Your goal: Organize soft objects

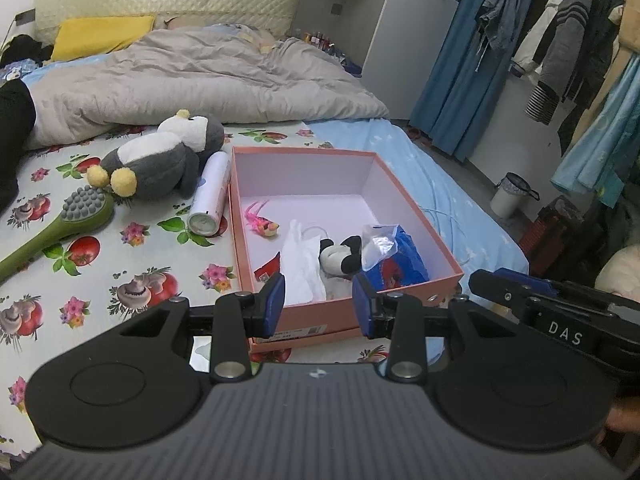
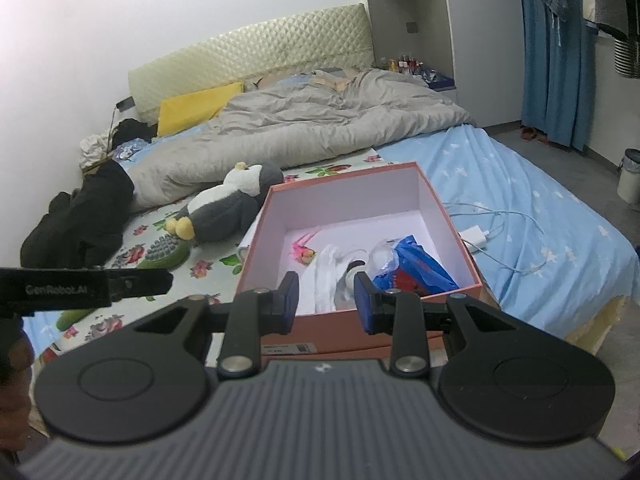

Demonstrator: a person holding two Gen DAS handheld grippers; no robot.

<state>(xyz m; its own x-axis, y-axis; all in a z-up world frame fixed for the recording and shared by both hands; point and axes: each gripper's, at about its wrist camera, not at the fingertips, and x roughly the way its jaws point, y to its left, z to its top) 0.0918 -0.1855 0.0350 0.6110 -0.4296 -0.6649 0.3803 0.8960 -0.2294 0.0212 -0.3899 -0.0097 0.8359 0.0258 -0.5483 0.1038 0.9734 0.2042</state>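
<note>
Bed (image 1: 120,248) — pink box (image 1: 416,216) at near edge, penguin plush (image 1: 160,160) beside; both jaws released, empty.

Bed clutter from where I'm sitting

I see a green massage brush (image 1: 60,224) near a white spray can (image 1: 211,196), and a white charger (image 2: 474,238) on the blue sheet (image 2: 520,200).

We see a bedroom with a plain white wall (image 2: 180,8) behind a quilted cream headboard (image 2: 256,56). The bed (image 2: 520,208) wears a pale blue starred sheet (a rumpled grey duvet (image 1: 208,76) lies across its head end). A grey wardrobe (image 1: 404,40) stands beside it, blue curtains (image 2: 556,52) hang further along, and the floor (image 2: 560,164) is grey.
</note>
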